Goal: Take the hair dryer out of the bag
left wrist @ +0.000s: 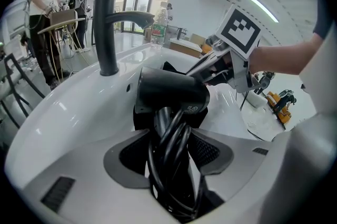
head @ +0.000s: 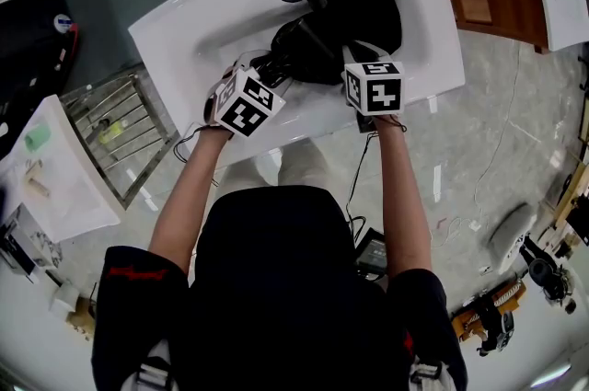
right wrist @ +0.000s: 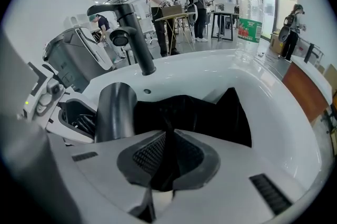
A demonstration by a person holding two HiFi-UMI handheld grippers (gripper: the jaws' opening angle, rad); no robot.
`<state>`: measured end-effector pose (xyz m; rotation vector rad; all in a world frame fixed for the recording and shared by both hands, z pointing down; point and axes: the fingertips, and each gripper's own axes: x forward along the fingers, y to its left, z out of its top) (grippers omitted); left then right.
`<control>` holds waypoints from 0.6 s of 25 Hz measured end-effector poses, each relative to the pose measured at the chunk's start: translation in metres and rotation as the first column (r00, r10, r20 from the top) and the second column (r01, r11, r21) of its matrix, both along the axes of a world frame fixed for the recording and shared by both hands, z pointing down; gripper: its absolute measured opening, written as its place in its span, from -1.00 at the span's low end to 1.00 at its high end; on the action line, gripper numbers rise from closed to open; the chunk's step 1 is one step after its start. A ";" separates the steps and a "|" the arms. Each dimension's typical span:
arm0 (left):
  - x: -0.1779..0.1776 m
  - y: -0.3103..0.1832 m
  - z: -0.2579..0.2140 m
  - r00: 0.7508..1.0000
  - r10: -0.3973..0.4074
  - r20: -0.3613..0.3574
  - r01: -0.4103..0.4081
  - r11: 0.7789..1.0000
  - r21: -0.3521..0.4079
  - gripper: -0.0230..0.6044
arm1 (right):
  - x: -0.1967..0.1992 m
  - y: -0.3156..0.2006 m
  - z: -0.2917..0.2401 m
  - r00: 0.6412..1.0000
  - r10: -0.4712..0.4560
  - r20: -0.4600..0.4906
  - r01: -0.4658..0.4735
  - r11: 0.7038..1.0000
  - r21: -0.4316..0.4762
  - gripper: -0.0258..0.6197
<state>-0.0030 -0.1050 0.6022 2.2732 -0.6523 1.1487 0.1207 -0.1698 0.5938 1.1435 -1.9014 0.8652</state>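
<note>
Gripping the hair dryer (left wrist: 171,92) by its cord-wrapped handle in the left tongs (left wrist: 168,150), just in front of the faucet (left wrist: 109,22), seemingly nearly free. Pinching bag (right wrist: 210,112) fabric in the closed right tongs (right wrist: 166,161), likely anchoring it against the pull.

Black plastic hair dryer (left wrist: 171,92): short round barrel roughly level, handle pointing down, glossy black cord wound in loops round that handle. Clamped at the wrapped handle between the pads of the left claw (left wrist: 169,138). Held over the bowl of the white ceramic washbasin (head: 184,21), just beside the black soft fabric bag (right wrist: 205,112); touching it or not, cannot tell. Bag limp and crumpled, one corner sticking up in a point. Lies in the bowl, with a fold pinched tight in the right claw (right wrist: 166,159).
</note>
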 end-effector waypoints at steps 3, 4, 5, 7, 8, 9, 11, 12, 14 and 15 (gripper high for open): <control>-0.003 0.002 -0.003 1.000 -0.002 0.000 0.002 1.000 0.005 -0.20 | -0.006 0.003 -0.005 1.000 -0.004 0.019 0.004 1.000 0.004 -0.78; -0.005 0.003 -0.004 1.000 -0.005 -0.002 0.005 1.000 0.006 -0.20 | -0.008 0.004 -0.006 1.000 0.001 0.027 -0.001 1.000 0.003 -0.78; -0.006 0.005 -0.005 1.000 -0.008 -0.005 0.008 1.000 0.005 -0.20 | -0.010 0.005 -0.008 0.999 0.007 0.033 -0.007 1.000 0.002 -0.78; -0.009 0.007 -0.007 1.000 -0.019 -0.018 0.019 1.000 -0.002 -0.20 | -0.014 0.006 -0.011 0.999 0.014 0.038 -0.014 1.000 0.006 -0.78; -0.011 0.008 -0.008 0.999 -0.026 -0.027 0.026 1.000 -0.006 -0.20 | -0.015 0.007 -0.014 0.999 0.015 0.038 -0.015 1.000 0.011 -0.78; -0.013 0.009 -0.009 0.999 -0.033 -0.034 0.032 0.999 -0.009 -0.20 | -0.017 0.008 -0.016 0.999 0.015 0.040 -0.016 1.000 0.016 -0.78; -0.017 0.010 -0.012 0.998 -0.039 -0.040 0.039 0.999 -0.008 -0.20 | -0.019 0.010 -0.022 0.999 0.018 0.047 -0.020 0.999 0.025 -0.78; -0.019 0.011 -0.014 0.998 -0.040 -0.039 0.040 0.999 -0.006 -0.20 | -0.020 0.011 -0.024 0.999 0.022 0.050 -0.023 0.999 0.029 -0.78; -0.023 0.012 -0.016 0.999 -0.040 -0.036 0.040 0.999 0.000 -0.20 | -0.021 0.013 -0.028 0.998 0.026 0.055 -0.027 0.999 0.033 -0.71; -0.024 0.013 -0.017 0.998 -0.042 -0.035 0.042 0.999 0.002 -0.20 | -0.022 0.014 -0.029 0.998 0.026 0.056 -0.028 0.999 0.034 -0.67</control>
